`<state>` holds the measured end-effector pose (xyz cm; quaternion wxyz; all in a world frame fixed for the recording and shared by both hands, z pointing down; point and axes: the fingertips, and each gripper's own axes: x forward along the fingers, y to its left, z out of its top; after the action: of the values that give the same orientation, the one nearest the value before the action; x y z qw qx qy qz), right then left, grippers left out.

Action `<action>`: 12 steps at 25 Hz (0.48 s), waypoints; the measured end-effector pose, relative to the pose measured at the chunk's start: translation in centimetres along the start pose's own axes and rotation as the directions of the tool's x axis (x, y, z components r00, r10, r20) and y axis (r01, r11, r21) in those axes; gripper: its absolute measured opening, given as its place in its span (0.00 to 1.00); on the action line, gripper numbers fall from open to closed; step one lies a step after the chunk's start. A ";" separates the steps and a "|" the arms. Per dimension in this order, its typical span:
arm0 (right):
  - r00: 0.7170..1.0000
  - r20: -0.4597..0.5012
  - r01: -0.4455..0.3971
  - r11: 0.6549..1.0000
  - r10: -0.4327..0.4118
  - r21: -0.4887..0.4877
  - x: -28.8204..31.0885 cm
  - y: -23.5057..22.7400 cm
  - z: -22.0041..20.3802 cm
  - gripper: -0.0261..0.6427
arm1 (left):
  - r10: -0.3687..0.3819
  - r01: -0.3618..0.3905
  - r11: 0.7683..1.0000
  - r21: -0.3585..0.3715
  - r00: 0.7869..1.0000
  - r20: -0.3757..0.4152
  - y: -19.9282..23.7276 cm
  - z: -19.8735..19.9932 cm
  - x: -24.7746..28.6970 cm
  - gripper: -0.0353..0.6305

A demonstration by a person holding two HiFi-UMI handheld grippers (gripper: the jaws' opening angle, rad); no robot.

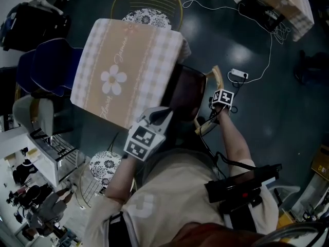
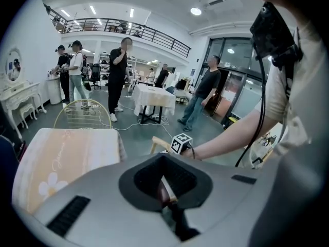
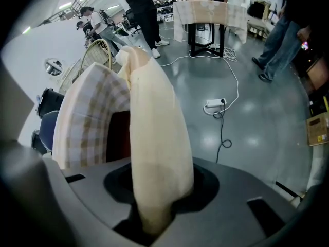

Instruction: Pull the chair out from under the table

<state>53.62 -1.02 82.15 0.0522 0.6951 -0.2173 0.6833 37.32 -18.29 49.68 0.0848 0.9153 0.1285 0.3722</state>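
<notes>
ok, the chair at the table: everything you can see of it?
The chair has a dark reddish-brown seat and a pale wooden frame with curved rails. It stands upright, with its seat partly tucked under the overhanging checked tablecloth. The right gripper is clamped on a frame rail. The legs are hidden.

The head view looks steeply down from above the person onto the cloth-covered table (image 1: 128, 66), the chair (image 1: 187, 89) and the dark floor (image 1: 267, 112). The left gripper (image 1: 163, 116) view faces roughly level across the hall, with the same table low at its left and the right gripper (image 1: 208, 121) nearby. The right gripper view sits hard against the chair's pale wooden frame. Its power strip (image 3: 215, 103) also shows in the head view.
</notes>
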 end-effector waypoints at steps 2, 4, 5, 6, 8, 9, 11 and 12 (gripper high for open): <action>1.000 -0.001 0.002 1.000 -0.002 0.000 0.0 0.0 0.0 0.25 | 0.007 -0.007 1.000 -0.006 1.000 0.003 0.2 -0.2 -0.2 0.06; 1.000 -0.003 0.003 1.000 -0.003 -0.001 0.0 -0.1 0.0 0.25 | 0.015 -0.015 1.000 -0.010 1.000 0.005 0.3 -0.3 -0.4 0.06; 1.000 -0.005 0.004 1.000 -0.004 -0.002 -0.1 -0.1 0.0 0.25 | 0.018 -0.018 1.000 -0.011 1.000 0.005 0.3 -0.3 -0.5 0.06; 1.000 -0.008 0.005 1.000 -0.005 -0.002 -0.1 -0.1 -0.1 0.25 | 0.019 -0.019 1.000 -0.012 1.000 0.006 0.3 -0.3 -0.5 0.06; 1.000 -0.011 0.006 1.000 -0.006 -0.001 -0.1 -0.1 -0.1 0.25 | 0.012 -0.012 1.000 -0.022 1.000 0.011 0.2 -0.3 -0.6 0.06; 1.000 -0.011 0.006 1.000 -0.006 -0.002 -0.1 -0.1 -0.1 0.25 | 0.001 -0.001 0.999 -0.034 1.000 0.018 0.0 -0.2 -0.5 0.06; 1.000 -0.011 0.005 1.000 -0.005 -0.003 -0.1 -0.1 -0.1 0.25 | -0.024 0.026 0.997 -0.070 0.999 0.038 -0.2 0.0 -0.5 0.06; 1.000 -0.011 0.005 1.000 -0.005 -0.004 -0.1 0.0 -0.1 0.25 | -0.031 0.035 0.996 -0.084 0.998 0.047 -0.3 0.2 -0.5 0.06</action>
<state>53.56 -0.94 82.12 0.0565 0.6919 -0.2166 0.6864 37.03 -18.20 49.13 0.1324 0.9170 0.1256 0.3547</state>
